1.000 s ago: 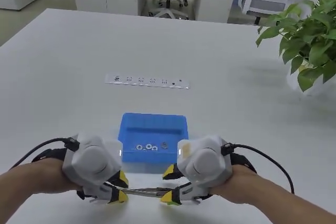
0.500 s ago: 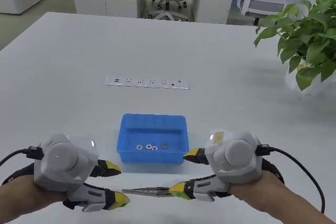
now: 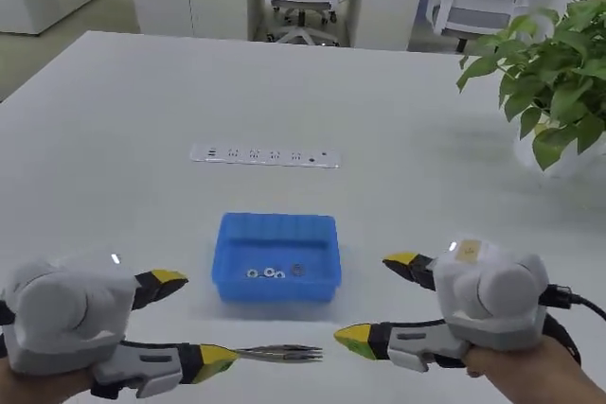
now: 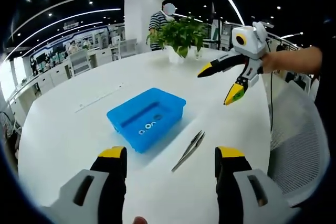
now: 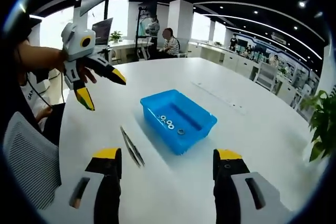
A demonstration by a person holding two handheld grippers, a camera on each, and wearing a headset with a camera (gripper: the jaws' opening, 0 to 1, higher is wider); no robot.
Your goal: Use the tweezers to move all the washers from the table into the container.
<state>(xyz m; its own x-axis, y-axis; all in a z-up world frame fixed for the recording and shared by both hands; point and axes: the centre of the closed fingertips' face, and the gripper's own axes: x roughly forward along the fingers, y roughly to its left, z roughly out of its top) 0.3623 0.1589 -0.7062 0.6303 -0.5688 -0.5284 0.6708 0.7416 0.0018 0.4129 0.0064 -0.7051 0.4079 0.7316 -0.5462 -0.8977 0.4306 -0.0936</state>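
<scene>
Item: workbench, head view. Blue container (image 3: 276,225) stood on the white table (image 3: 398,149) at centre, with a cluster of washers (image 3: 273,272) lying on its floor toward the near wall. Tweezers (image 3: 280,354) lay flat on the table at 6 o'clock of the container, apart from it, with their long axis running 3 to 9 o'clock. Left gripper (image 3: 194,318) was at 8 o'clock of the container, held low in the person's hand with its yellow-tipped jaws pointing toward 3 o'clock; the jaws were spread wide and held nothing. Its lower tip sat just beside one end of the tweezers, and contact could not be judged. In the left gripper view the tweezers lay loose on the table ahead, between the two jaws. Right gripper (image 3: 374,296) was at 4 o'clock of the container, gripped from behind by a hand with its jaws pointing toward 9 o'clock; these too were spread wide and empty, well apart from the tweezers. Power strip (image 3: 263,155) lay at 12 o'clock of the container, and a potted plant (image 3: 554,73) stood at 2 o'clock.
</scene>
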